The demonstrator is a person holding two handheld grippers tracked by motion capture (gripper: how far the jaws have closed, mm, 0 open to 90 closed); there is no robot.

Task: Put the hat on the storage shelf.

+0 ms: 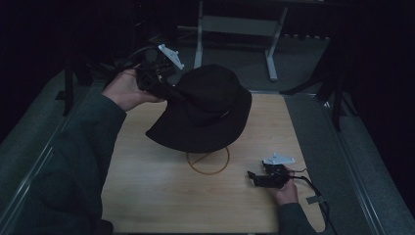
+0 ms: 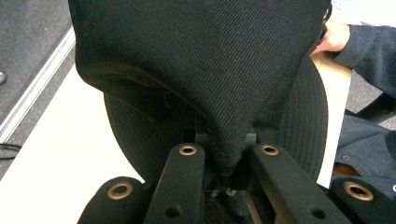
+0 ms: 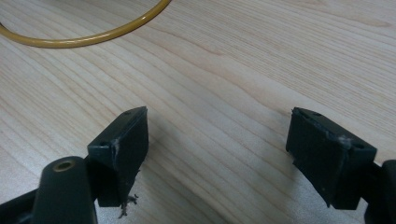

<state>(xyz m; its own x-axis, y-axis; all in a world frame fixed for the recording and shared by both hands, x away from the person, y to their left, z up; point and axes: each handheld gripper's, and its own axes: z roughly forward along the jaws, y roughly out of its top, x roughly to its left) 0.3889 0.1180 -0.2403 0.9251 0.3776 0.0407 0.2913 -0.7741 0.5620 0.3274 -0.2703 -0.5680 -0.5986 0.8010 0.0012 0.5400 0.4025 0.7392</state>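
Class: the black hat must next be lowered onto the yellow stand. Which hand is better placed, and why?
Left. The left gripper is shut on the hat brim above the stand; the right gripper rests open on the table.

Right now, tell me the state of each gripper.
Left gripper: closed, pinching the brim of the black hat and holding it above the table.
Right gripper: open, holding nothing, low over the wooden table.

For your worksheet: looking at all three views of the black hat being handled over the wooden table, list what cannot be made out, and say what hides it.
- High view: the top of the yellow wire stand, covered by the hat.
- High view: the left gripper's jaw tips, lost against the dark brim.
- Left gripper view: the pinch point, buried in hat fabric.
- Right gripper view: most of the yellow ring, cut off by the top edge.
- High view: whether the right gripper is open, too small and dark.
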